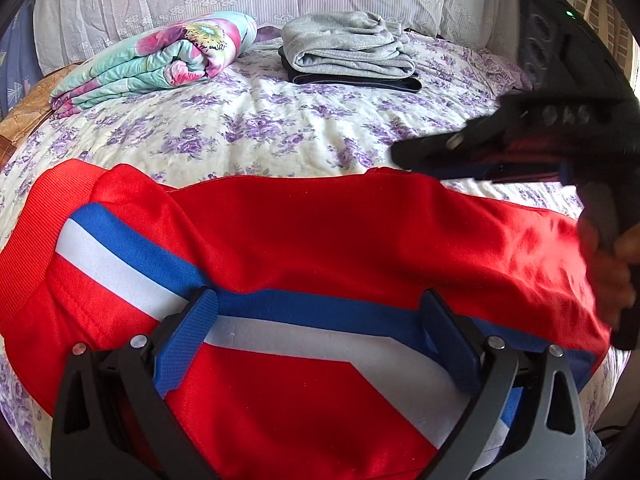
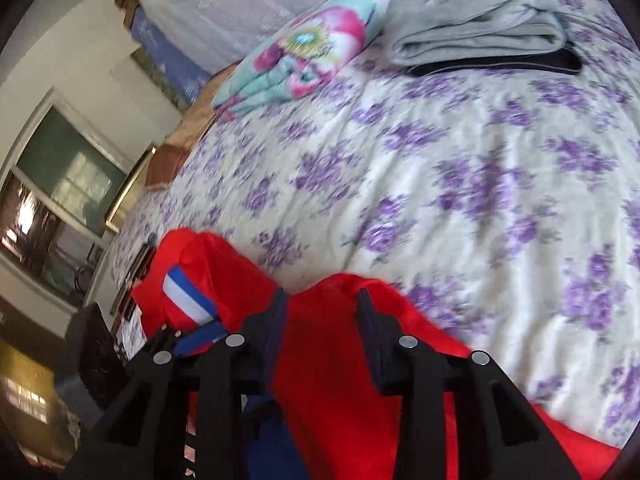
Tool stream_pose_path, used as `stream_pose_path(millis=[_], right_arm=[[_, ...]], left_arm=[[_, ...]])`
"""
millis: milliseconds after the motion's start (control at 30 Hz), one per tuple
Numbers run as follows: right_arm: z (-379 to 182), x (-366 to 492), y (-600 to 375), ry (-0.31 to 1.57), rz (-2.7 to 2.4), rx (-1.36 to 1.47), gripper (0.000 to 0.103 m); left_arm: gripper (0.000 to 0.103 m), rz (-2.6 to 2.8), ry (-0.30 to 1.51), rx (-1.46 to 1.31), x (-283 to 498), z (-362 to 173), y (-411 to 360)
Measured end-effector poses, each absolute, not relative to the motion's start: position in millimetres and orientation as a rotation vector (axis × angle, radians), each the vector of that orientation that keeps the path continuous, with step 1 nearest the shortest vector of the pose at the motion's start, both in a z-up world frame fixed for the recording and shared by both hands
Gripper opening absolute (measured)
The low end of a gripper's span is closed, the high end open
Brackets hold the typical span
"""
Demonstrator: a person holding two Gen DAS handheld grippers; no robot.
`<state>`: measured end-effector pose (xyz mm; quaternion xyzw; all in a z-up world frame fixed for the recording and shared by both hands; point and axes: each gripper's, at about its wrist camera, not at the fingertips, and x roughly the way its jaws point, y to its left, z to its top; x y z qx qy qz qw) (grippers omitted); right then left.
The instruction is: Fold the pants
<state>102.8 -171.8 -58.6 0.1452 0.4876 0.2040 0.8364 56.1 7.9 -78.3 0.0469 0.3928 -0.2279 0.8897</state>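
Note:
Red pants (image 1: 320,232) with a blue and white side stripe lie folded across the near edge of the bed. My left gripper (image 1: 318,294) stands open above them, its blue pads (image 1: 188,340) wide apart over the stripe with nothing pinched. My right gripper (image 1: 404,156), held by a hand (image 1: 612,276), hovers blurred over the pants' far right edge. In the right wrist view my right gripper (image 2: 322,296) has a raised hump of the red pants (image 2: 192,256) bunched between its narrowed fingers, which press on it from both sides.
The bedspread (image 1: 280,128) has purple flowers. A folded grey garment (image 1: 348,48) lies on a black one at the back. A rolled floral blanket (image 1: 168,56) sits at the back left. A window (image 2: 68,168) and dark furniture stand off the bed's left side.

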Motion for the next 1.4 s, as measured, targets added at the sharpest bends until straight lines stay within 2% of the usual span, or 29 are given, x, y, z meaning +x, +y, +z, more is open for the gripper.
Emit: stream_pose_path(millis=[67, 133, 200, 233, 300, 433, 567, 700, 833, 900, 967, 1000, 1033, 1067, 1100, 1200, 1267, 1333, 1367, 1400], right_arm=[[-63, 103, -163, 1.041, 0.414, 0.245, 0.035], [-67, 105, -160, 1.033, 0.386, 0.185, 0.023], [-69, 113, -158, 1.027, 0.36, 0.136, 0.018], [-70, 119, -158, 1.013, 0.312, 0.094, 0.009], [-72, 133, -163, 0.988, 0.211, 0.034, 0.005], [-55, 121, -187, 0.935, 0.271, 0.198, 0.006], [-36, 87, -159, 0.923, 0.324, 0.032, 0.009], [-72, 86, -131, 1.045, 0.308, -0.145, 0.011], [-63, 107, -151, 0.976, 0.293, 0.051, 0.01], [-50, 104, -158, 0.932, 0.275, 0.105, 0.015], [-39, 90, -155, 0.901, 0.292, 0.091, 0.015], [-36, 80, -153, 0.895, 0.288, 0.066, 0.024], [-37, 74, -152, 0.897, 0.281, 0.04, 0.049], [-41, 69, -150, 0.904, 0.269, 0.013, 0.059], [-50, 68, -148, 0.923, 0.237, -0.03, 0.065], [-77, 87, -161, 0.987, 0.209, 0.015, 0.066], [-63, 90, -182, 0.935, 0.156, 0.135, 0.065], [-43, 75, -207, 0.824, 0.129, 0.267, 0.069], [-34, 63, -220, 0.784, 0.13, 0.329, 0.073], [-26, 43, -235, 0.743, 0.136, 0.394, 0.082]], left_arm=[[0.098, -0.473, 0.816, 0.097, 56, -78, 8], [0.098, -0.474, 0.816, 0.096, 56, -78, 8], [0.098, -0.476, 0.816, 0.093, 56, -78, 8], [0.098, -0.478, 0.817, 0.09, 57, -78, 8], [0.098, -0.478, 0.818, 0.089, 57, -79, 8], [0.098, -0.479, 0.818, 0.089, 56, -79, 7], [0.098, -0.477, 0.819, 0.09, 56, -79, 7], [0.098, -0.476, 0.819, 0.092, 57, -79, 8], [0.098, -0.473, 0.822, 0.093, 57, -79, 8], [0.098, -0.472, 0.822, 0.095, 57, -79, 7], [0.098, -0.473, 0.822, 0.094, 56, -79, 7], [0.098, -0.473, 0.822, 0.093, 56, -79, 7], [0.098, -0.473, 0.822, 0.093, 56, -79, 7], [0.098, -0.474, 0.822, 0.093, 56, -79, 7], [0.098, -0.474, 0.822, 0.093, 56, -79, 6], [0.098, -0.472, 0.823, 0.095, 56, -79, 7], [0.098, -0.471, 0.824, 0.097, 56, -79, 6], [0.098, -0.47, 0.825, 0.097, 56, -79, 6], [0.098, -0.47, 0.825, 0.098, 56, -79, 6], [0.098, -0.471, 0.825, 0.096, 56, -79, 6]])
